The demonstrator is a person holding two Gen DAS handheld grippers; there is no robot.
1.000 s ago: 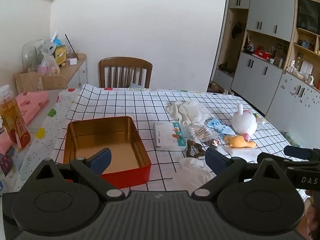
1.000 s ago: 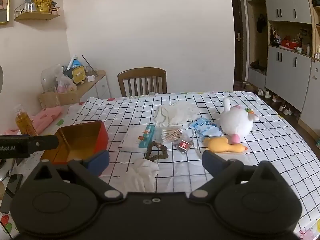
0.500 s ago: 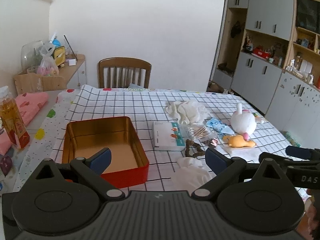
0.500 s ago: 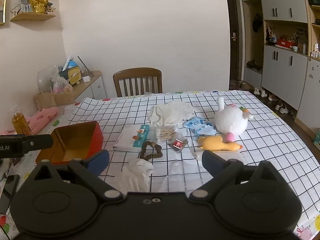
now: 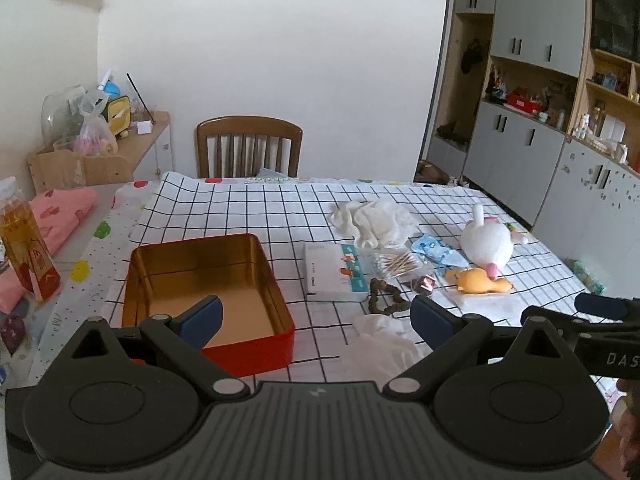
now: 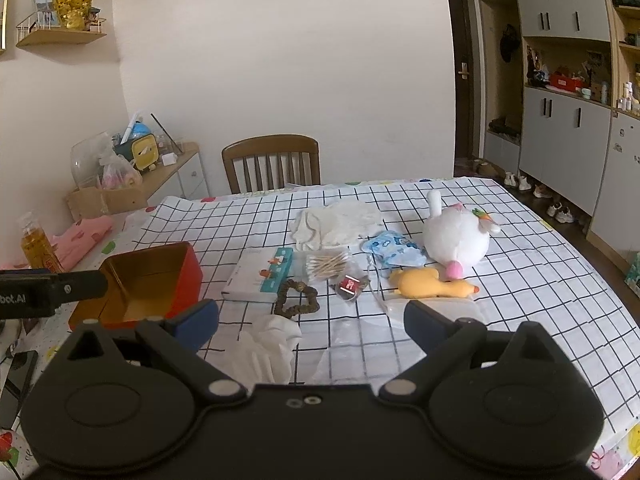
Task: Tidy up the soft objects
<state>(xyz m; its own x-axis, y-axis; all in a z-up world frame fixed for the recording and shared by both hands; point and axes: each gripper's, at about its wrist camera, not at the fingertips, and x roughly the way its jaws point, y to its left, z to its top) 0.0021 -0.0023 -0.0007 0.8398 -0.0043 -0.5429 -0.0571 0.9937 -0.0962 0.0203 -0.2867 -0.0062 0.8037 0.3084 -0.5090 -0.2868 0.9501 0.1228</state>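
An empty red tin with a gold inside stands at the table's left. Soft things lie to its right: a white plush bunny, a yellow rubber duck, a cream cloth, a blue patterned pouch, a white crumpled cloth near the front edge. My left gripper is open and empty above the front edge. My right gripper is open and empty, over the white cloth.
A white box, cotton swabs, a brown scrunchie and a small red packet lie mid-table. A wooden chair stands behind. An orange bottle and pink cloth are left.
Both grippers have pulled back and risen slightly; the table contents look a little farther away. Nothing on the table moved.
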